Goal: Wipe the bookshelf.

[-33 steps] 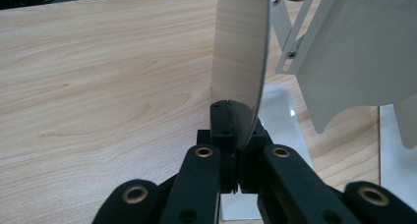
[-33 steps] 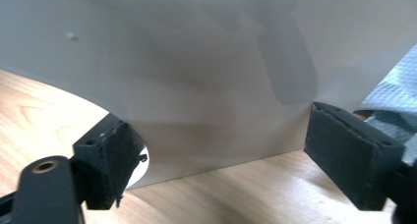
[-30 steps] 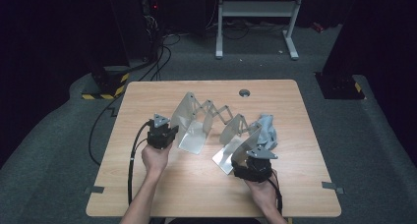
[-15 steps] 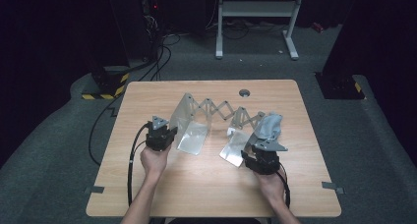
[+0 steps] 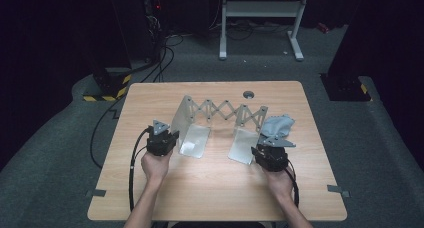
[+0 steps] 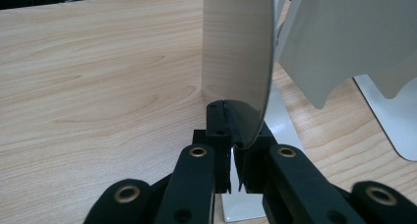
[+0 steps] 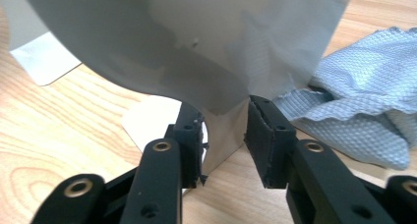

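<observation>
Metal bookends joined by a scissor lattice make up an expandable rack (image 5: pixel 225 113) that is stood near the middle of the wooden counter (image 5: pixel 215 193), with its lattice stretched between two upright end plates. The left end plate (image 6: pixel 238 62) is seen on edge in the left gripper view, rising straight above the left gripper (image 6: pixel 230 145), whose jaws are drawn narrow and pinched on the plate's lower rounded corner. From above, that gripper (image 5: pixel 161 140) is held in the person's left hand (image 5: pixel 155 165), just beside the plate's flat foot (image 5: pixel 195 140) lying on the counter.

The right end plate (image 7: pixel 196 42) is seen close up in the right gripper view. The right gripper (image 7: pixel 223 135) is set with its jaws on either side of the plate's lower part; a gap shows between the right-hand jaw and the metal, so a firm hold cannot be told. In the high view this gripper (image 5: pixel 272 153) is held in the right hand (image 5: pixel 279 180) at the foot of that plate.

A crumpled blue-grey cloth (image 7: pixel 364 116) is lain on the counter just behind the right plate, close to the right gripper.
</observation>
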`<state>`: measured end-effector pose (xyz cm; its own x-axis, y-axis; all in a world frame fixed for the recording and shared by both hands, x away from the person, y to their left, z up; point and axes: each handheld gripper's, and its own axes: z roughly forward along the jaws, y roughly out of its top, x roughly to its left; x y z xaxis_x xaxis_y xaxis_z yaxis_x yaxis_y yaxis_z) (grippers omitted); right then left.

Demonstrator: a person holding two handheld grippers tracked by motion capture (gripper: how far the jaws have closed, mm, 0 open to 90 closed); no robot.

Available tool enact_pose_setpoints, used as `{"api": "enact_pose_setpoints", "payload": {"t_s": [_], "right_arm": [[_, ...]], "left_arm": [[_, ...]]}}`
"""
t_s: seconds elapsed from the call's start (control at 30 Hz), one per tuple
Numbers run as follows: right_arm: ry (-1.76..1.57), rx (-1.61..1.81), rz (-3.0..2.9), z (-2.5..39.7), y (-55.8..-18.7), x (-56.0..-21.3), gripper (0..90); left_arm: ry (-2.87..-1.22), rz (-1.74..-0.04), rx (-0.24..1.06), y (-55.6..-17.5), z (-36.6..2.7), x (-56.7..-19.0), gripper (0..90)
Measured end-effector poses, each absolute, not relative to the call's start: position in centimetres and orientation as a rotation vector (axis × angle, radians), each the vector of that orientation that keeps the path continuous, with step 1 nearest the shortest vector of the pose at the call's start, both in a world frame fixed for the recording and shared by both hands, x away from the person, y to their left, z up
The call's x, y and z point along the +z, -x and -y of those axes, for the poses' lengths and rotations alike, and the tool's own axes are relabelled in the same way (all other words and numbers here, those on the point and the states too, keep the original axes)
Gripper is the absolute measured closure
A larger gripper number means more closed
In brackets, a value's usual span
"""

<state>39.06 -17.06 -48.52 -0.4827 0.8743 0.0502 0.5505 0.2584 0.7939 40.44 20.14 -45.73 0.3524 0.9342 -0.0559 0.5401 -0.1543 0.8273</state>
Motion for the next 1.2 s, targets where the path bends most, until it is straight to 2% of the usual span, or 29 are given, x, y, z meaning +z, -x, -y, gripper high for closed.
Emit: {"api": "enact_pose_setpoints", "payload": {"t_s": [0.1,0.2,0.3,0.93,1.2], "right_arm": [[-1.31,1.092,-2.129,17.3,-39.5,-48.5,71.8],[-1.32,1.077,-2.126,17.6,-40.0,-48.3,74.8],[-1.331,1.061,-2.124,17.7,-40.6,-48.2,77.0],[-1.392,1.023,-2.075,18.3,-44.1,-47.9,84.1],[-1.397,1.017,-2.05,18.4,-44.7,-47.8,85.4]], "left_arm": [[-1.809,-1.295,0.628,-40.4,-20.2,-45.8,83.4],[-1.792,-1.311,0.633,-40.5,-20.4,-46.0,72.8],[-1.797,-1.321,0.639,-40.6,-20.6,-46.2,69.7],[-1.793,-1.315,0.634,-42.4,-19.8,-46.4,73.1],[-1.797,-1.339,0.666,-43.3,-19.8,-46.0,79.1]]}}
